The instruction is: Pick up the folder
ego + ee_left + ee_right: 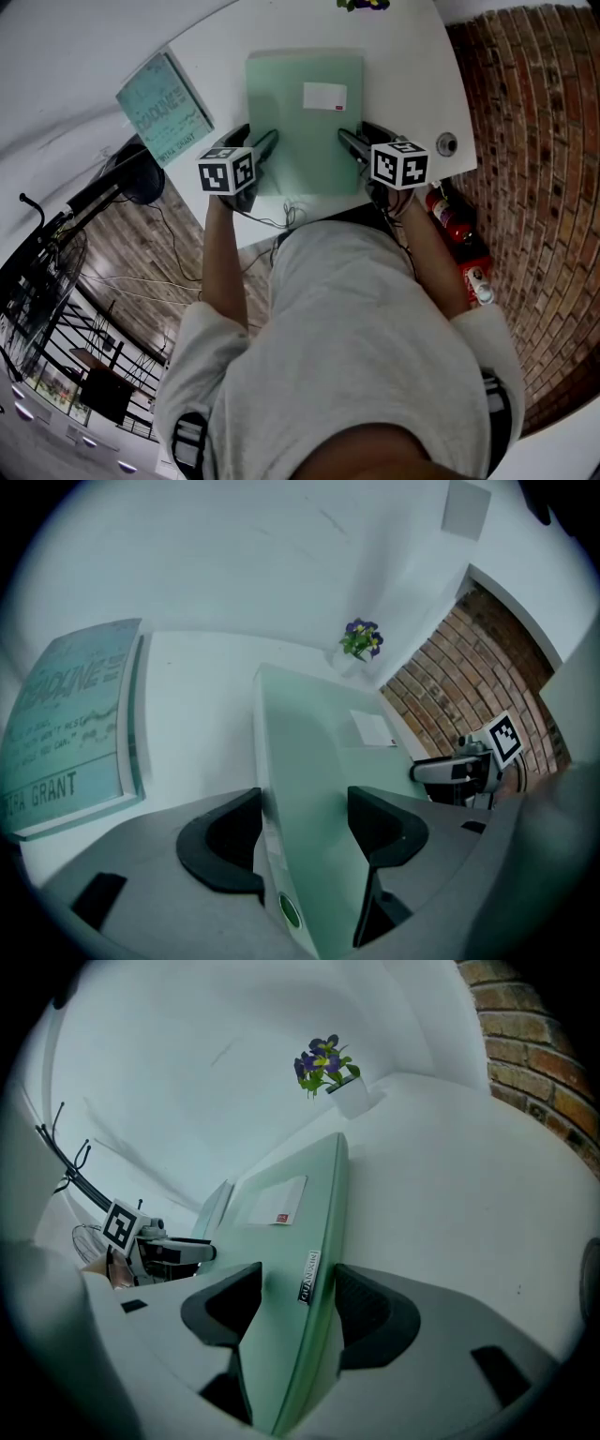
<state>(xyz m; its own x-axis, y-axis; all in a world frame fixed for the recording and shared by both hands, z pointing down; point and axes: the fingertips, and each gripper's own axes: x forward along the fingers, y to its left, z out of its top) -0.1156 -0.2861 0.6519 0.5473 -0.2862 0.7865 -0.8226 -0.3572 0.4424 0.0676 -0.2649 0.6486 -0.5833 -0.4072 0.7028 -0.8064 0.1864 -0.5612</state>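
- Head view: the folder (305,122) lies flat in the upper middle of the frame, on a white table (412,56). The left gripper (265,145) stands at its lower left edge and the right gripper (356,141) at its lower right edge. The folder is a pale green, matte, rectangular sheet with a white label (324,96). A teal book (164,108) lies tilted at upper left, apart from the folder. A brick floor (534,141) fills the right side, and wood planks show at lower left.
- Left gripper view: the jaws stand wide apart in the lower middle, with the folder's (319,752) edge running up between them. The dark, curved pads (384,822) do not appear to clamp it, so it is not gripped. The folder's surface is smooth and slightly glossy, with a green dot (289,913) near the bottom. A small pot of purple flowers (362,639) stands at upper centre against a plain white wall.
- Right gripper view: these jaws are also spread wide, straddling the folder's (291,1232) thin edge without squeezing it. A narrow brand tag (308,1277) runs along that edge. The left gripper (155,1241) shows at far left, and the flowers (323,1063) at the top.
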